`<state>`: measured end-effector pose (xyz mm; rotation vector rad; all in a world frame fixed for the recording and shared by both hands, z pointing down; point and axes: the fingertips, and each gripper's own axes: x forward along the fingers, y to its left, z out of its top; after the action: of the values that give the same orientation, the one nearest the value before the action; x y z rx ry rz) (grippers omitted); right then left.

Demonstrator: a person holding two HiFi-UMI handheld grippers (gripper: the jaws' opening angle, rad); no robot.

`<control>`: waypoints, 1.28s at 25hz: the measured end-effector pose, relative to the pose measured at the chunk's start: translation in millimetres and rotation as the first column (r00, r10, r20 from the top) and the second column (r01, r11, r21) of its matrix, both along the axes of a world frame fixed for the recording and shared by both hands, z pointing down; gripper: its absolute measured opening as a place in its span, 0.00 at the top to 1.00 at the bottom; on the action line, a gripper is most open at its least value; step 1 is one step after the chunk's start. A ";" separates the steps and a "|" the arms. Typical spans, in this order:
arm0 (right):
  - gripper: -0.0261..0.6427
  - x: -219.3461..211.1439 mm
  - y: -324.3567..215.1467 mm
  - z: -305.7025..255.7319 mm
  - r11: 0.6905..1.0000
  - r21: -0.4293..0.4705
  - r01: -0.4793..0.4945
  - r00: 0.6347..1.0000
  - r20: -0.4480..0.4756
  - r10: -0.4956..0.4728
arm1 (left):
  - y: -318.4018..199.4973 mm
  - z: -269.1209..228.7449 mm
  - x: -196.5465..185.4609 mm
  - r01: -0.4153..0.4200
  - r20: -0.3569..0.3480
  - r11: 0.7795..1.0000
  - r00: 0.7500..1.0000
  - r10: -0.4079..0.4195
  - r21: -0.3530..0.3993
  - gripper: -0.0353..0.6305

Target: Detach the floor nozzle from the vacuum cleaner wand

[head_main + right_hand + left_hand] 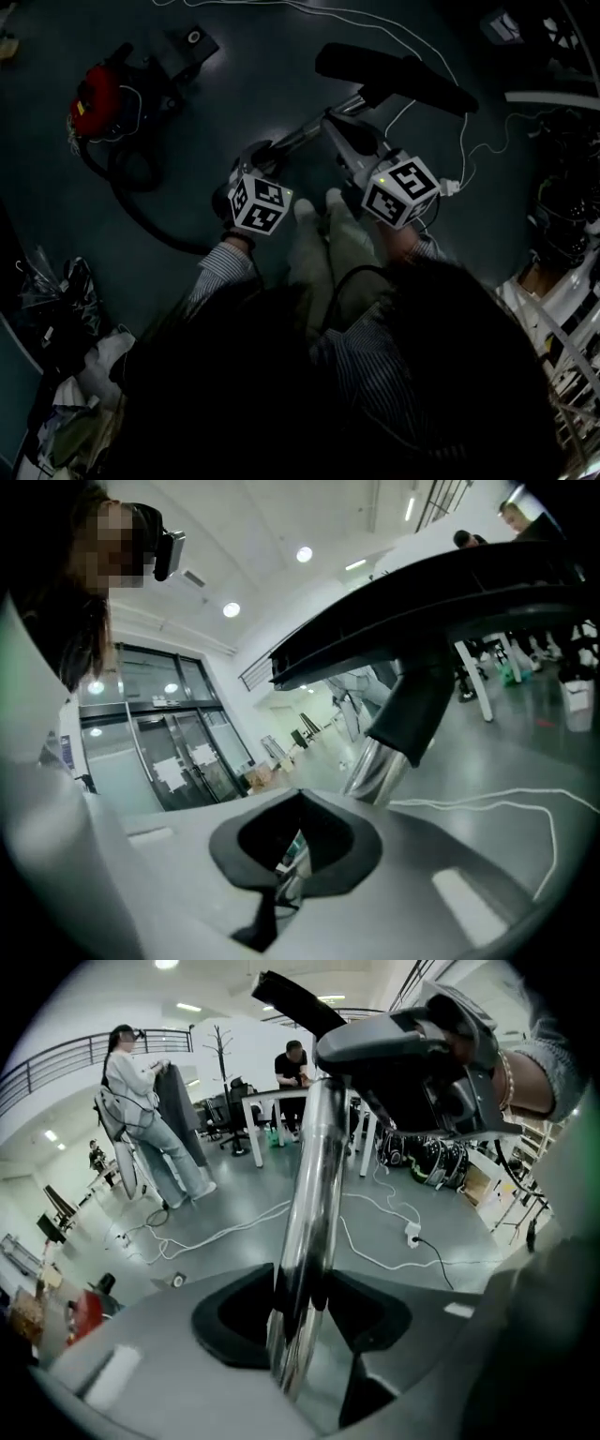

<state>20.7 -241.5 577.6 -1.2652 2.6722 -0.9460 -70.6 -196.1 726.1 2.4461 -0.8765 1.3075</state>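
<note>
Jaws on my left gripper point(298, 1330) clamp the chrome metal wand point(314, 1185), whose length runs to the black floor nozzle point(441, 583) just beyond my closed, empty right gripper point(295, 855).

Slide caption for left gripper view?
Left claw grips shiny chrome vacuum wand; black plastic floor nozzle at far end.

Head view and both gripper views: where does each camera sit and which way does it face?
Head view: on the person's head, looking steeply down at the floor; shows striped sleeves, left gripper, right gripper, shiny chrome wand, black floor nozzle.
Left gripper view: on the left gripper, looking along the wand clamped in its jaws towards the right gripper and nozzle.
Right gripper view: on the right gripper, jaws shut, facing roughly level under the nozzle; the person's head upper left.
Shared: all three show wand and nozzle.
</note>
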 end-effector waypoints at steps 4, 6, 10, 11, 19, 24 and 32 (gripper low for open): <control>0.96 -7.9 11.7 -135.4 0.985 0.166 0.042 0.999 0.026 -0.047 | -4.2 -124.2 0.1 0.060 -0.050 0.995 0.997 -0.056 0.082 0.67; 0.96 -8.5 10.7 -196.1 0.968 0.247 0.039 0.998 0.045 -0.051 | -12.8 -181.2 2.1 0.092 -0.093 0.987 0.992 -0.080 0.133 0.66; 0.96 -11.7 15.8 -294.7 0.922 0.386 0.022 0.995 0.085 -0.059 | -18.0 -273.7 5.4 0.162 -0.184 0.961 0.975 -0.122 0.224 0.66; 0.96 -13.5 20.1 -315.3 0.909 0.417 0.018 0.993 0.097 -0.065 | -15.9 -292.2 4.8 0.180 -0.206 0.953 0.970 -0.131 0.242 0.66; 0.96 -48.0 47.1 -431.8 0.801 0.595 0.067 0.971 0.146 -0.189 | -10.6 -397.3 -9.5 0.378 -0.437 0.862 0.874 -0.212 0.337 0.66; 0.96 -76.8 61.6 -464.8 0.740 0.664 0.110 0.961 0.119 -0.249 | -7.4 -426.5 -32.5 0.467 -0.513 0.811 0.821 -0.251 0.352 0.66; 0.96 -91.4 61.9 -475.0 0.738 0.659 0.144 0.955 0.102 -0.277 | -9.4 -443.3 -72.8 0.583 -0.581 0.738 0.747 -0.323 0.340 0.65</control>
<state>-70.7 -179.6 102.7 -0.6803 2.6385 -0.0793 -143.5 -205.5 282.7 2.4486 -1.6994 0.2543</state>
